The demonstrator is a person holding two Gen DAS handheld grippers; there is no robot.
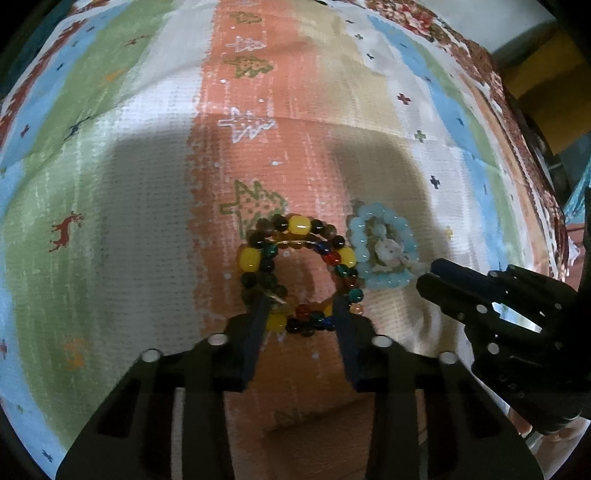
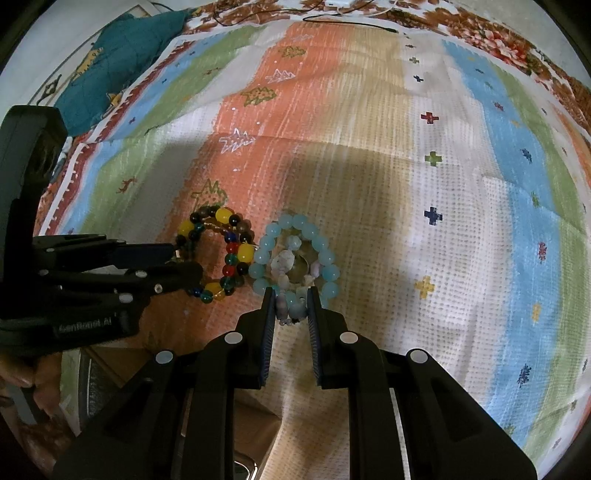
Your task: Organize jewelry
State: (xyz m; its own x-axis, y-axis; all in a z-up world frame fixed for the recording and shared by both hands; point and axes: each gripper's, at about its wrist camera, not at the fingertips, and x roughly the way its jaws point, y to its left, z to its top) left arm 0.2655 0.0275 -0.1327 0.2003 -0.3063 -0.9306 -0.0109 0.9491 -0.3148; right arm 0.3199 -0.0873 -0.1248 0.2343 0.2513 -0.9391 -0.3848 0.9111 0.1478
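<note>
A pile of multicoloured bead bracelets [image 1: 295,266] with yellow, dark, red and green beads lies on the striped cloth [image 1: 147,206]; it also shows in the right wrist view [image 2: 218,254]. My left gripper [image 1: 301,314] stands open, its fingers around the near beads of that pile. Beside it lies a pile of pale blue bead bracelets [image 1: 382,247], also in the right wrist view [image 2: 295,258]. My right gripper [image 2: 291,306] has its fingers close around the near strands of the blue pile; it shows from the side in the left wrist view [image 1: 428,273].
The cloth covers a bed with a floral sheet [image 2: 498,40] at the far edge. A teal cushion [image 2: 122,62] lies at the far left. A black cable [image 2: 347,22] runs along the far side. A hand [image 2: 22,376] holds the left gripper.
</note>
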